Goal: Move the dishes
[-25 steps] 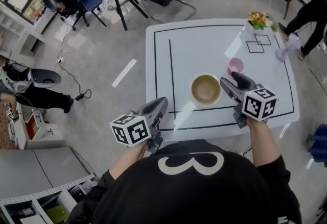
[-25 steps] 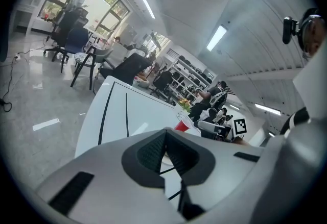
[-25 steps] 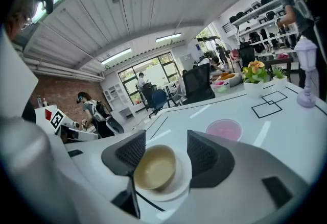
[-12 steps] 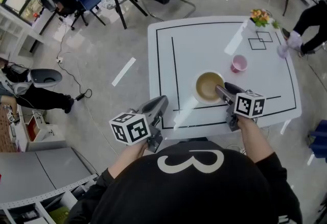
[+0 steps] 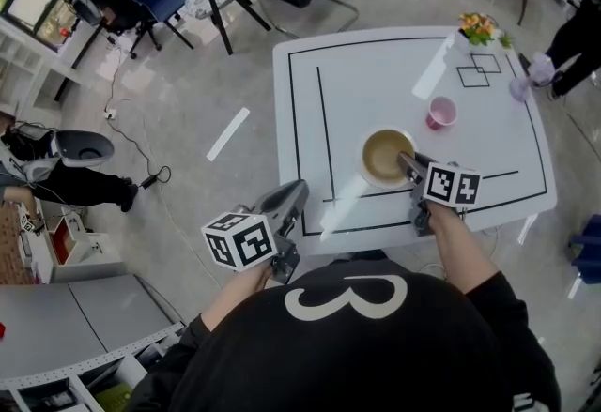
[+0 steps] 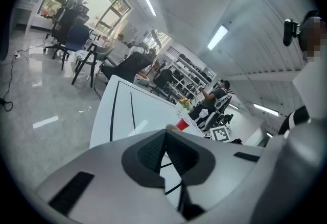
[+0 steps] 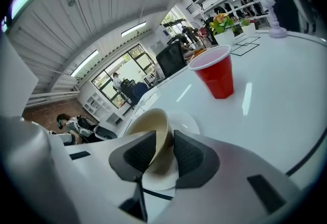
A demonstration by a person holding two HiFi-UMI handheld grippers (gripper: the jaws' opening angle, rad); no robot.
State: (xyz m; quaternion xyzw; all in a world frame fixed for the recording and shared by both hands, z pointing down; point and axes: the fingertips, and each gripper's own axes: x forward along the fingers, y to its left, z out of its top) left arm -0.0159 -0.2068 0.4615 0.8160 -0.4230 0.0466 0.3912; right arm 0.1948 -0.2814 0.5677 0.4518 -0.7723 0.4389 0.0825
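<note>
Head view: a person is standing at the near edge of a white bench [image 5: 376,82] marked with black lines, holding a gripper in each hand.
Left gripper [image 5: 295,192]: it is hanging off the bench's near left corner, well apart from the dishes. The left gripper view is showing its jaws pressed together with nothing between them.
Bowl [image 5: 383,155]: a tan bowl is sitting right of the bench's middle, towards the near edge. It seems to be resting on a white plate [image 7: 191,122], which is peeking out behind it in the right gripper view.
Right gripper [image 5: 406,160]: it is reaching in from the near right and pinching the bowl's near right rim, one pad outside the wall and one inside. Its jaws have just been closing, with that rim between them.
Cup [image 5: 439,112]: a red cup is standing upright just to the far right of the bowl, apart from it.
Step in hand: judging by the pads on its wall, the grasp on the bowl is being taken; the bowl appears to be resting down, not yet lifted.
Next move: it is calling for a firm pinch and a straight, level lift, so the bowl is clearing the plate without dragging it. The carry should then be steering clear of the cup; where the bowl is meant to go, the frames are not telling.
</note>
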